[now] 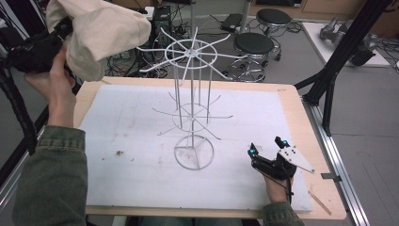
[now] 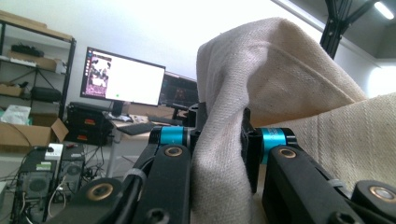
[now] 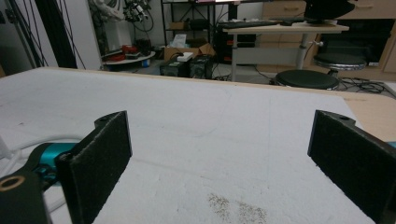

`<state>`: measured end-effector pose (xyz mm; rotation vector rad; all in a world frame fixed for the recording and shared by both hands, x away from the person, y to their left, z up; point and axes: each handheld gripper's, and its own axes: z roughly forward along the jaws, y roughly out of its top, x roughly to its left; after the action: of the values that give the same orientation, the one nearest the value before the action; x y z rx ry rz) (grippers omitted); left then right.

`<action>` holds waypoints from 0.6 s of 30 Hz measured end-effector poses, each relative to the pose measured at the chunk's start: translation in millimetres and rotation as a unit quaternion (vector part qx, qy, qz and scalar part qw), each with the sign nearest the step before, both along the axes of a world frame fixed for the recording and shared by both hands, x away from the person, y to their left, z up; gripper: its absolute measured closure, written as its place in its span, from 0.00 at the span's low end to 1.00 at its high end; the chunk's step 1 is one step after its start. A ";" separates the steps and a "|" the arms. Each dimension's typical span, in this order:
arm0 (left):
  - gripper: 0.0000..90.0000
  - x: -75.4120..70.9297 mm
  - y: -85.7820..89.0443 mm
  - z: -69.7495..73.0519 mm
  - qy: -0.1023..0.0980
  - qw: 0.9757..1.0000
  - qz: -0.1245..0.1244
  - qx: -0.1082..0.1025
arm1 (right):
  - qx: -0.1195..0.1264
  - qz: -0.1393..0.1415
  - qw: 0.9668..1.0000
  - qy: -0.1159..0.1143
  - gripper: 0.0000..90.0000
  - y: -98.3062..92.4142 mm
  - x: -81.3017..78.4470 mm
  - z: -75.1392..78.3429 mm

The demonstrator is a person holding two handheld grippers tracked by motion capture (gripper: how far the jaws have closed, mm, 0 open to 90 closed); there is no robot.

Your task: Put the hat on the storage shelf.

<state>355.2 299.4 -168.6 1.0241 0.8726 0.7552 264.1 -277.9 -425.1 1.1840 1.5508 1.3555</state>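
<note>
White mat [image 1: 141, 141] bare — cloth bag [image 2: 261, 93] pinched in left tool [image 2: 219, 135]

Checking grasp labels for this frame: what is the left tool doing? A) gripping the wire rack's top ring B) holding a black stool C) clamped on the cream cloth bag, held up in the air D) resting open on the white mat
C: in the left gripper view the left tool has its jaws closed on a fold of the cream cloth bag, and the high view shows the bag raised at the table's far left corner, beside the wire rack.
</note>
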 end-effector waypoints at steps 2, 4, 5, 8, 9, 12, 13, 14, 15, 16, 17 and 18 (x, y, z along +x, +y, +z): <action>0.88 -1.5 -2.1 2.9 -0.006 1.000 0.002 -0.005 | 0.002 0.000 1.000 0.001 0.06 0.1 -0.2 0.1; 0.88 -1.8 -3.1 6.3 -0.013 1.000 0.002 -0.013 | 0.004 0.001 1.000 0.000 0.06 -0.1 -0.3 0.2; 0.88 -1.9 -3.5 8.1 -0.015 1.000 0.001 -0.018 | 0.005 0.001 1.000 0.000 0.06 -0.3 -0.2 0.2; 0.88 -3.2 -4.7 13.6 -0.025 0.999 -0.009 -0.029 | 0.006 0.000 1.000 0.001 0.06 -0.4 0.1 0.2; 0.88 -3.7 -6.0 15.5 -0.028 0.999 -0.013 -0.033 | 0.006 0.001 1.000 0.002 0.06 -0.4 0.1 0.1; 0.88 -6.4 -11.4 19.5 -0.038 0.998 -0.024 -0.036 | 0.008 0.000 1.000 0.000 0.06 -1.2 0.2 0.4; 0.88 -7.6 -16.1 21.5 -0.041 0.998 -0.034 -0.037 | 0.009 0.000 1.000 0.000 0.06 -1.3 0.0 0.5; 0.88 -7.6 -16.1 21.5 -0.041 0.998 -0.034 -0.037 | 0.010 -0.001 1.000 0.001 0.06 -1.4 -0.1 0.5; 0.88 -8.1 -18.7 22.4 -0.043 0.997 -0.041 -0.039 | 0.010 -0.001 1.000 0.001 0.06 -1.4 -0.1 0.5; 0.87 -8.5 -21.5 23.3 -0.044 0.997 -0.047 -0.043 | 0.010 -0.001 1.000 0.000 0.06 -1.5 -0.1 0.6; 0.87 -8.8 -24.4 23.9 -0.047 0.996 -0.054 -0.049 | 0.011 0.000 1.000 -0.001 0.06 -1.2 -0.1 0.5; 0.87 -9.0 -29.9 25.3 -0.047 0.995 -0.065 -0.054 | 0.011 0.000 1.000 0.000 0.06 -1.2 0.0 0.5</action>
<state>346.2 269.5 -143.3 0.9314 0.7504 0.6348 264.1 -279.0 -424.6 1.1968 1.5400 1.3754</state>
